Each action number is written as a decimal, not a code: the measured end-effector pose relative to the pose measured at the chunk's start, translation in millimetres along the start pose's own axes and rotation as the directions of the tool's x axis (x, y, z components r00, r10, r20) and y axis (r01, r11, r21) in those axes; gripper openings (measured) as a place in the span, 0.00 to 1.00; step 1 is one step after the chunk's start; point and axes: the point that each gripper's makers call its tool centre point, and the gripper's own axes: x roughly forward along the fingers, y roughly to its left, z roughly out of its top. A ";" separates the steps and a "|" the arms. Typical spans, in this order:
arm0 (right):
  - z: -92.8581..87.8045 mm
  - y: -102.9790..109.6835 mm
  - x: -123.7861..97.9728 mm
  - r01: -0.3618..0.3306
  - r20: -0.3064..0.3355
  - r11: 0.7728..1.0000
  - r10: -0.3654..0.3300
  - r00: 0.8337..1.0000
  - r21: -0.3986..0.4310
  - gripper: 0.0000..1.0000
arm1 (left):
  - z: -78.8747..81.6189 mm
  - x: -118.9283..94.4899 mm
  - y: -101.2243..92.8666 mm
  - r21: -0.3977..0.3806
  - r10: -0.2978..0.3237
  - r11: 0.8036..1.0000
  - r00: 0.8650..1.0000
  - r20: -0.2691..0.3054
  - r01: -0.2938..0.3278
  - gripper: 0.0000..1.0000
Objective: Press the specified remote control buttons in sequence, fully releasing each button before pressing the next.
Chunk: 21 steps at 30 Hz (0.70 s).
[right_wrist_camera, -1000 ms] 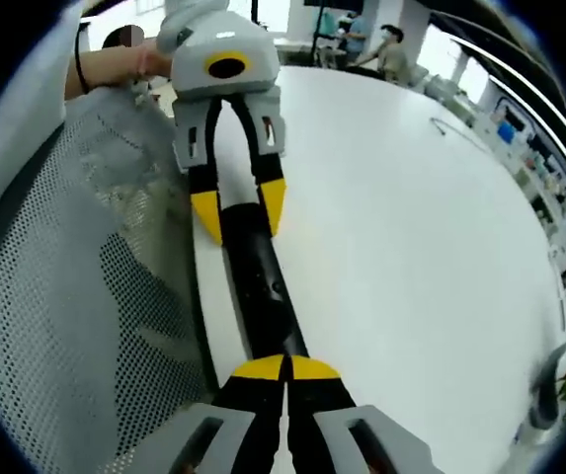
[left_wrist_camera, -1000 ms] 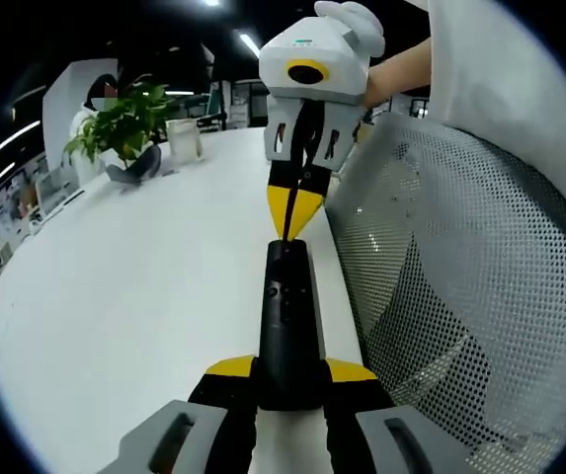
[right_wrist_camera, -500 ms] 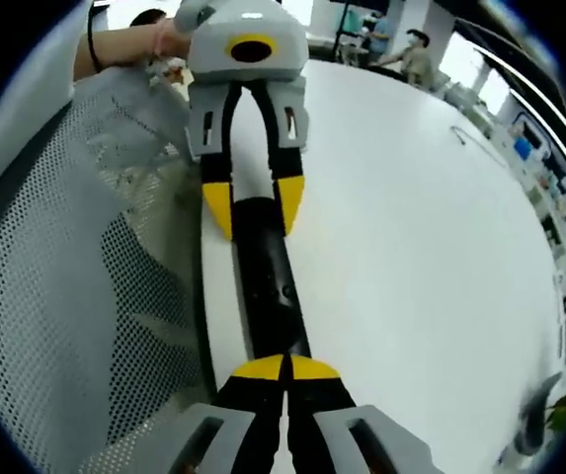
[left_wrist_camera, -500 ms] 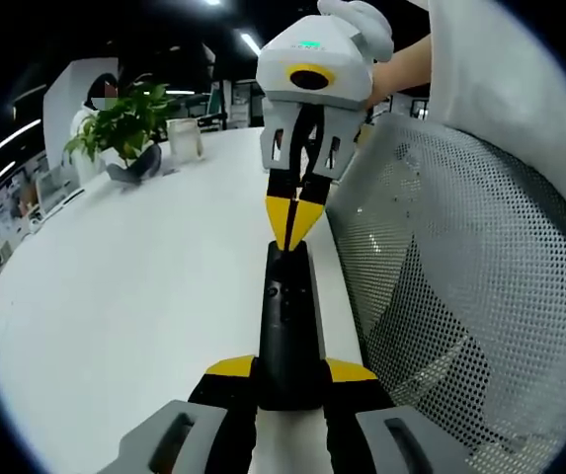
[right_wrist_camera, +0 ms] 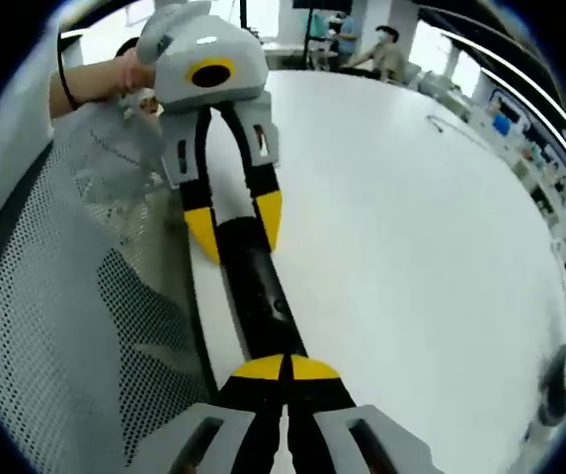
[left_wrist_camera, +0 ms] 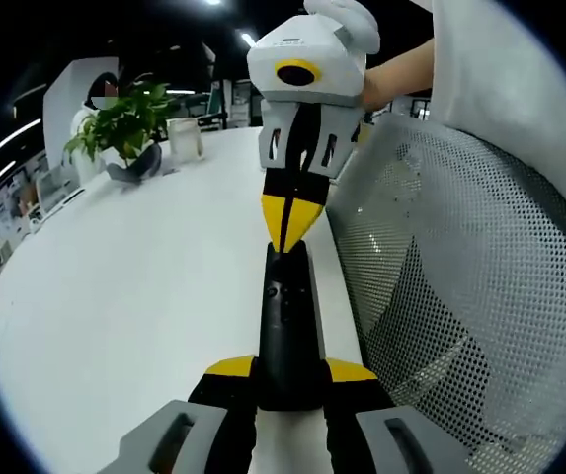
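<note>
A black remote control [left_wrist_camera: 287, 326] lies lengthwise along the edge of the white table [left_wrist_camera: 115, 296]. My left gripper [left_wrist_camera: 289, 370] is shut on its near end, one yellow-tipped jaw on each side. My right gripper [left_wrist_camera: 283, 235] comes in from above, shut, with its joined tips at the remote's far end by the top buttons. I cannot tell whether they touch it. In the right gripper view, my right gripper [right_wrist_camera: 284, 368] is shut over one end of the remote [right_wrist_camera: 258, 296]. The left gripper [right_wrist_camera: 235, 222] clasps the other end.
A mesh chair back [left_wrist_camera: 460, 296] stands close along the table's edge beside the remote. A potted plant [left_wrist_camera: 115, 123] and a glass jar [left_wrist_camera: 184, 140] sit at the table's far side. A person's hand [left_wrist_camera: 396, 69] holds the right gripper. People sit far off [right_wrist_camera: 386, 49].
The right gripper has shifted a little, its shut tips staying at the remote's far end. The left gripper and the remote have not moved.
</note>
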 end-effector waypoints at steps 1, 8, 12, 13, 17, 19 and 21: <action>-0.4 1.2 1.3 -0.005 -0.015 1.000 0.005 1.000 -0.017 0.00 | 0.0 0.0 0.0 -0.001 0.000 1.000 1.000 0.000 0.000 0.24; -8.6 1.7 3.4 -0.011 -0.109 0.984 -0.009 0.994 -0.177 0.00 | -0.6 0.2 0.0 0.003 0.000 1.000 1.000 -0.004 0.000 0.24; -7.2 0.9 5.8 -0.023 -0.124 0.982 0.000 0.992 -0.185 0.00 | -0.8 0.2 0.2 0.005 0.000 1.000 1.000 -0.006 0.000 0.24; -7.0 1.0 6.0 -0.026 -0.131 0.981 0.001 0.991 -0.191 0.00 | -0.9 0.3 0.3 0.006 0.000 1.000 1.000 -0.006 0.000 0.24; -8.1 0.4 7.3 -0.040 -0.166 0.971 0.001 0.986 -0.235 0.00 | -1.0 0.5 0.6 0.006 -0.001 1.000 1.000 -0.006 0.001 0.24; -8.7 -0.6 7.3 -0.049 -0.175 0.970 0.006 0.985 -0.240 0.00 | -1.1 0.9 0.7 0.005 -0.001 1.000 1.000 -0.006 0.001 0.24; -9.9 -1.3 6.9 -0.051 -0.169 0.974 0.013 0.985 -0.221 0.00 | -1.2 1.2 0.7 0.004 -0.001 1.000 1.000 -0.005 0.001 0.24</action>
